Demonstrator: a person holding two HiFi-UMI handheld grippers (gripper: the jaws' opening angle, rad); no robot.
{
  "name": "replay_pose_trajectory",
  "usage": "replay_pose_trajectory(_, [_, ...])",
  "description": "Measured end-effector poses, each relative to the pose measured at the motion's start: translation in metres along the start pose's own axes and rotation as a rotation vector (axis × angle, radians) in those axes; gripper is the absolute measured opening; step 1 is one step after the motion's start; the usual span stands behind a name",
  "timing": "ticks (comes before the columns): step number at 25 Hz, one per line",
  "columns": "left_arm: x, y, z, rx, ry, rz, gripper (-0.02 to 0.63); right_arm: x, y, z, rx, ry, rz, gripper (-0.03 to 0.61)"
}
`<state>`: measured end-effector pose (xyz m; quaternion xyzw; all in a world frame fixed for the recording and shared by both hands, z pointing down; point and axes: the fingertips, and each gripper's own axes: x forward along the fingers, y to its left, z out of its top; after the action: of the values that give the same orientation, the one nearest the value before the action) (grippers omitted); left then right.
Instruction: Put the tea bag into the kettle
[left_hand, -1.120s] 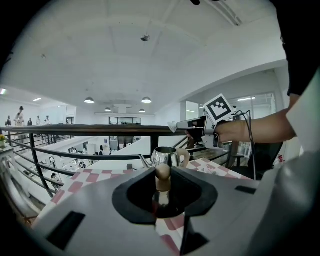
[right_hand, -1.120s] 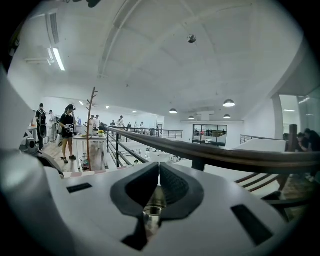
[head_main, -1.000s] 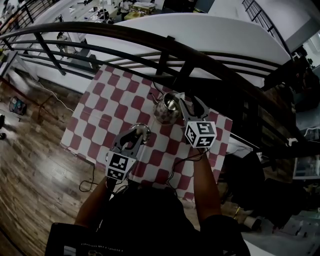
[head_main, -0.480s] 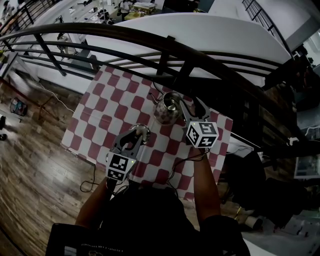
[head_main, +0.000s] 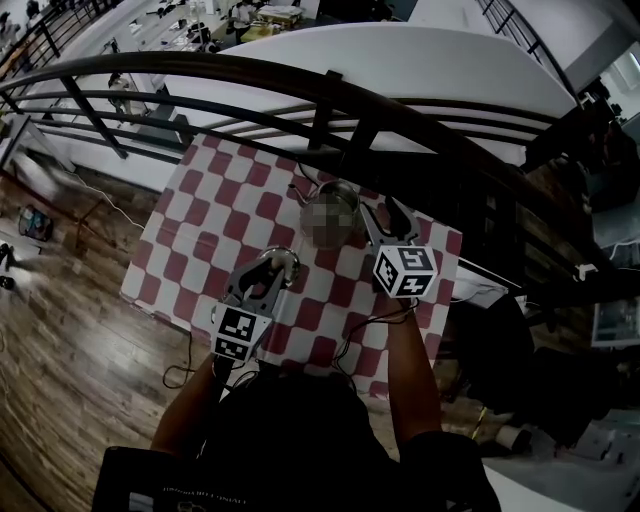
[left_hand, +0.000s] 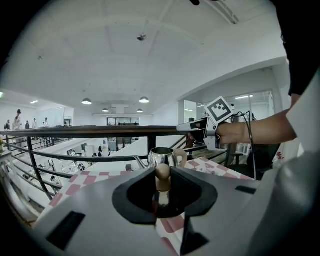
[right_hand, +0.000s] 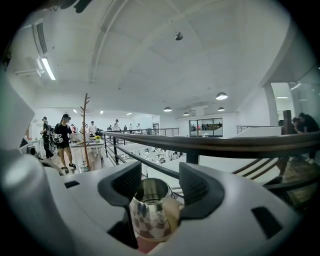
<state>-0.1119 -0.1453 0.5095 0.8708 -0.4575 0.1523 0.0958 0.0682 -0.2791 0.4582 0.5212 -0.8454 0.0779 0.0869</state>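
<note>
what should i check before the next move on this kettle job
1. Kettle top uncovered: ok, its mouth is open.
2. Lid kept clear of the kettle: ok, the left gripper has its fingers shut on the lid's knob.
3. Right gripper free: ok, its fingers have just been opening; the kettle shows between them, but neither pad presses on it.
4. Tea bag inside the kettle: cannot tell, no tea bag shows in any view.
5. Kettle upright on the checked cloth: ok.
</note>
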Motion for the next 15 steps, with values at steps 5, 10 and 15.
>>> replay_pose_trajectory(5, [0.008, -0.006, 0.005, 0.017, -0.007, -0.019, 0.095, -0.017, -0.01, -0.006, 0.008, -0.005, -0.018, 0.235])
replay_pose_trajectory(10, [0.02, -0.011, 0.016, 0.038, -0.024, -0.039, 0.095, -0.049, 0.004, -0.019, -0.047, -0.018, 0.056, 0.012])
replay_pose_trajectory(15, [0.031, -0.015, 0.03, 0.057, -0.043, -0.052, 0.095, -0.083, 0.029, -0.045, -0.059, 0.006, 0.125, 0.012])
